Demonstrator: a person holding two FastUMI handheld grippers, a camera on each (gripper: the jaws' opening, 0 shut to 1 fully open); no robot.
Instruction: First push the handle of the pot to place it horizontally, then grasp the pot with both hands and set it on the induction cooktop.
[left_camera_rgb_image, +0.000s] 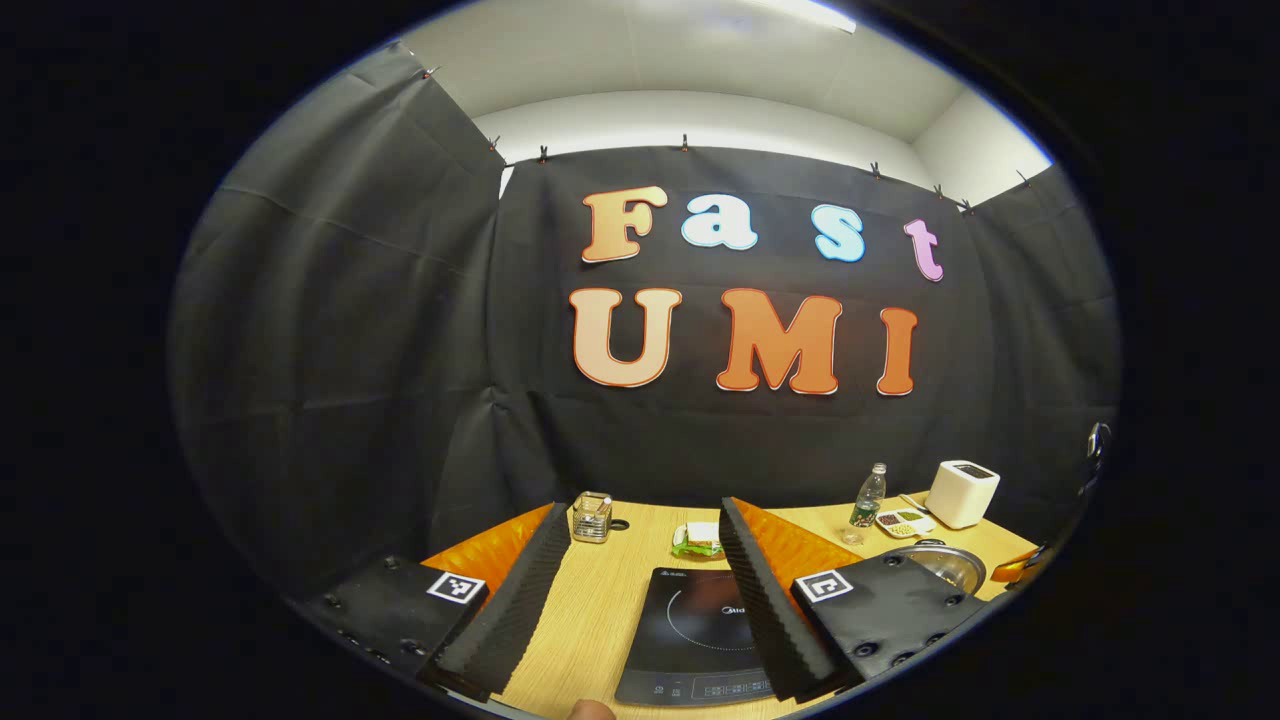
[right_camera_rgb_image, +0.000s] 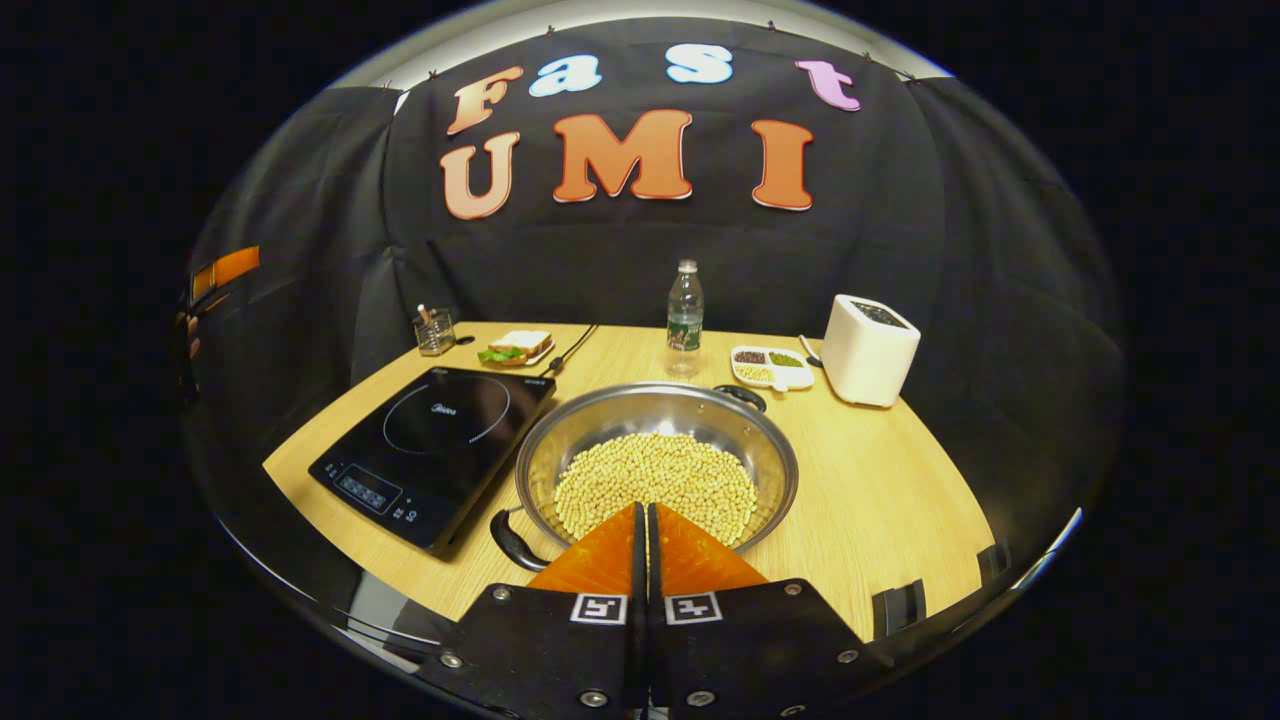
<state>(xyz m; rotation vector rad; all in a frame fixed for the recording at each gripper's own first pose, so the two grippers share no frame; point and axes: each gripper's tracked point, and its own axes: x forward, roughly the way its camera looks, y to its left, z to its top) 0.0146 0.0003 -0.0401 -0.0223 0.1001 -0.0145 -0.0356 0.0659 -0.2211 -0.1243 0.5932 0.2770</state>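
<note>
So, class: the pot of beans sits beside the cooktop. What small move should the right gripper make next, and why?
Probably ease the right gripper, its fingers together, down to the near handle and nudge it sideways. The pot stands off the cooktop, and its two handles lie on a slant, one front-left, one at the back.

A recording booth staged as a kitchen: black cloth walls (right_camera_rgb_image: 620, 250) pinned up around a wooden table (right_camera_rgb_image: 880, 500) holding an induction cooktop (right_camera_rgb_image: 435, 445), toaster (right_camera_rgb_image: 868, 348) and pot (right_camera_rgb_image: 655, 465).

Left tongs (left_camera_rgb_image: 640, 590) spread wide — level, facing forward, right tongs (right_camera_rgb_image: 645, 545) pressed together — angled downward
</note>
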